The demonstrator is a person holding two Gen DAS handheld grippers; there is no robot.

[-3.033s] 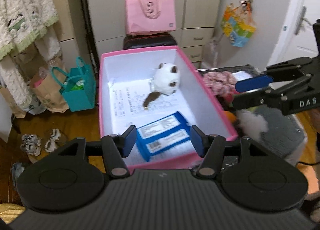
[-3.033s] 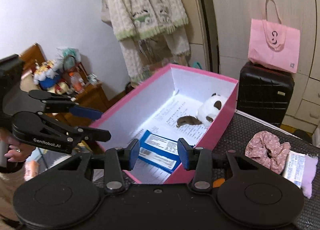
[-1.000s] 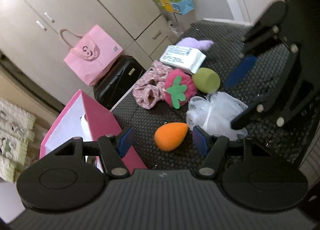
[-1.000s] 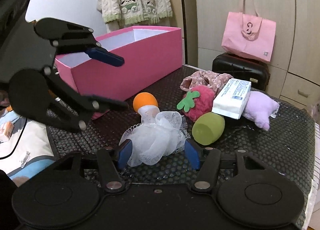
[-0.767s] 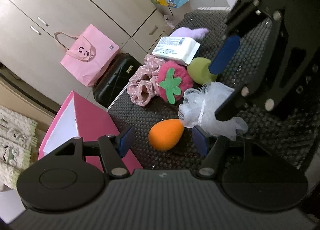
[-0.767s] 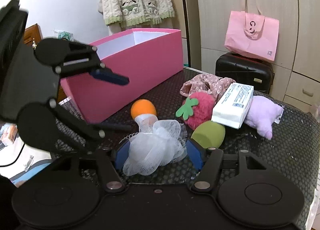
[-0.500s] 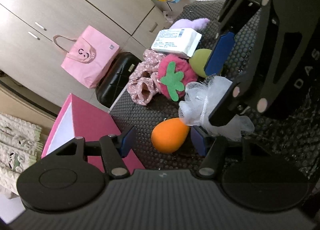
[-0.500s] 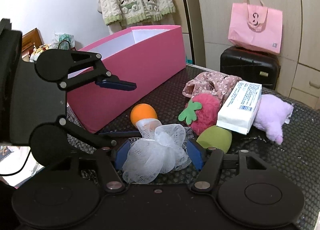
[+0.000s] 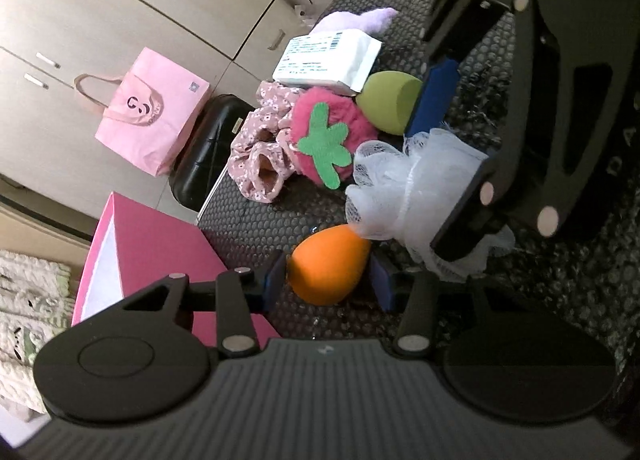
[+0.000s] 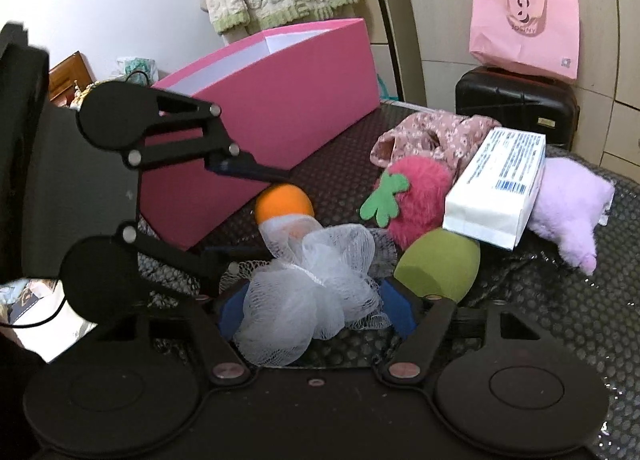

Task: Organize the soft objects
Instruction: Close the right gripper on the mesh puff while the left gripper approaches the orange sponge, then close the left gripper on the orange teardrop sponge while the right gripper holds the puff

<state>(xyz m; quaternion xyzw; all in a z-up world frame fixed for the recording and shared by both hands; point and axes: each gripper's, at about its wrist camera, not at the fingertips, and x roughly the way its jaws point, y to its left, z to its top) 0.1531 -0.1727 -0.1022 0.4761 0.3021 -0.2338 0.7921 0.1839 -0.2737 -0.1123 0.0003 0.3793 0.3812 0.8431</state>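
An orange egg-shaped sponge [image 9: 326, 270] lies on the black mat between the jaws of my left gripper [image 9: 326, 284], which stand close on both its sides. It also shows in the right wrist view [image 10: 284, 200]. My right gripper [image 10: 314, 310] straddles a white mesh bath puff [image 10: 312, 292], its blue pads [image 10: 394, 306] wide apart around it. The puff shows in the left wrist view too [image 9: 404, 188]. Behind lie a green sponge [image 10: 438, 266], a pink strawberry plush [image 10: 416, 196], a floral scrunchie [image 10: 432, 132], a white packet [image 10: 496, 188] and a lilac plush [image 10: 568, 208].
The pink box [image 10: 264, 124] stands open at the left edge of the mat [image 10: 580, 320], close to the left gripper. A black suitcase [image 10: 516, 100] with a pink bag [image 10: 524, 24] stands beyond the table. Cupboards line the back wall.
Both grippers left the pink box and dropped to the mat. The left gripper moved in and narrowed around the orange sponge. The right gripper advanced so the white puff sits between its pads.
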